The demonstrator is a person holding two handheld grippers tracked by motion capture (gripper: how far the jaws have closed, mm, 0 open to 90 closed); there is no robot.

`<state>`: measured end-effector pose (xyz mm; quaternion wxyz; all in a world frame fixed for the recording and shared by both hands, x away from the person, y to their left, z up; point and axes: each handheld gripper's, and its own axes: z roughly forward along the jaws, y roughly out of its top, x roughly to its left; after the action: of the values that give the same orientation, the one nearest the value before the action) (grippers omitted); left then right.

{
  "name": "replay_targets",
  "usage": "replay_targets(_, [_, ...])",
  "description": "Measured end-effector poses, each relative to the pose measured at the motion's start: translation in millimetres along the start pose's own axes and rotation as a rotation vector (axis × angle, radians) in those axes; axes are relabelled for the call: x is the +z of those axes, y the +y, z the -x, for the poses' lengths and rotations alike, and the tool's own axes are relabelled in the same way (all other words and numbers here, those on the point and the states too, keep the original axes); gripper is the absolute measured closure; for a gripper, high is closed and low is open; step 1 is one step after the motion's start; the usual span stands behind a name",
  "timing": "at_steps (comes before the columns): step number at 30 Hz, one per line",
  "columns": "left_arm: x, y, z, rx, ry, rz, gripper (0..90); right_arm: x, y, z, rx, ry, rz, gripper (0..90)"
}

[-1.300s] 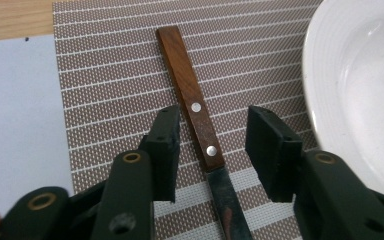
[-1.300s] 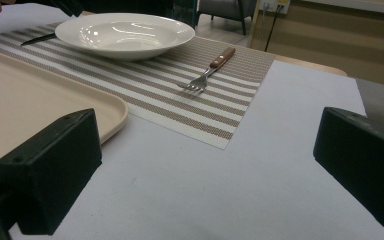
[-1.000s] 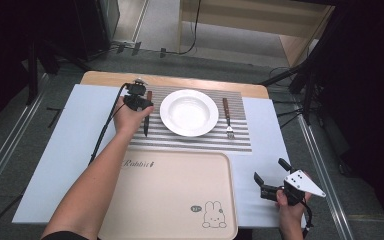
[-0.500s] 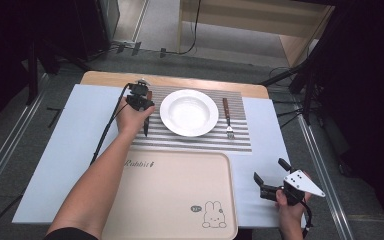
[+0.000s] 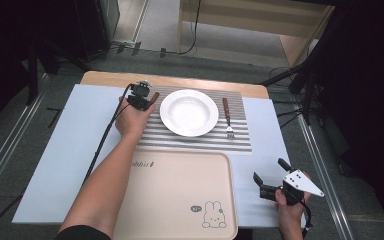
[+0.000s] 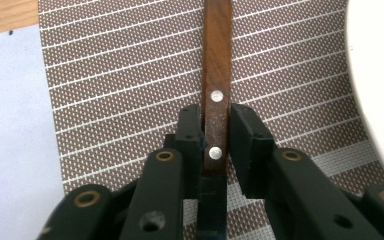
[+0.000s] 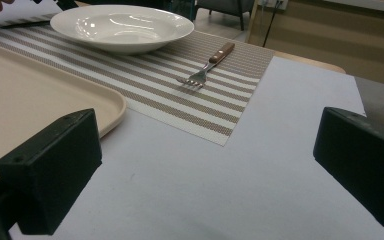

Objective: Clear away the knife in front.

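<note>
The left tool (image 6: 215, 137) has just been closing on a wooden knife handle (image 6: 216, 75) that lies on the striped mat (image 6: 130, 90), left of the white plate (image 5: 189, 112); in the left gripper view the two black pads now sit against the handle's sides, between its two rivets, so it is pinching the knife, though the grip looks only just made. Doing this step well likely means firming that pinch before any lift, since the handle is narrow and smooth and could swivel between the pads if raised too soon. The hold is near the blade end of the handle, so the blade, hidden below the jaws, and the free wooden end will both weigh on it; a straight, slow rise that keeps the knife level would guard against tipping. The plate rim is just beside the knife, so the lift should go up before it goes sideways, clear of the rim. The likely goal is the beige tray (image 5: 180, 190) near the person, and the knife would best go down flat there. The right tool (image 5: 270, 176) rests with its jaws spread wide over the bare worktop (image 7: 220, 190), well apart from the fork (image 7: 207, 65) on the mat's other side, and can wait there.
</note>
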<state>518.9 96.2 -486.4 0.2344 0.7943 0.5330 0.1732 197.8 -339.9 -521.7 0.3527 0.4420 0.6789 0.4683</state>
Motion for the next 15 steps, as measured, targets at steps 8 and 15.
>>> replay_targets(8, [-0.3,-2.9,-0.1,0.039,-0.005,0.021,76.8,1.3,0.3,-0.9,-0.006,-0.004,-0.009,0.0])
replay_targets(15, [-1.1,-2.4,-4.7,0.028,-0.035,0.015,77.0,1.3,0.2,-0.7,-0.007,-0.002,-0.007,0.0])
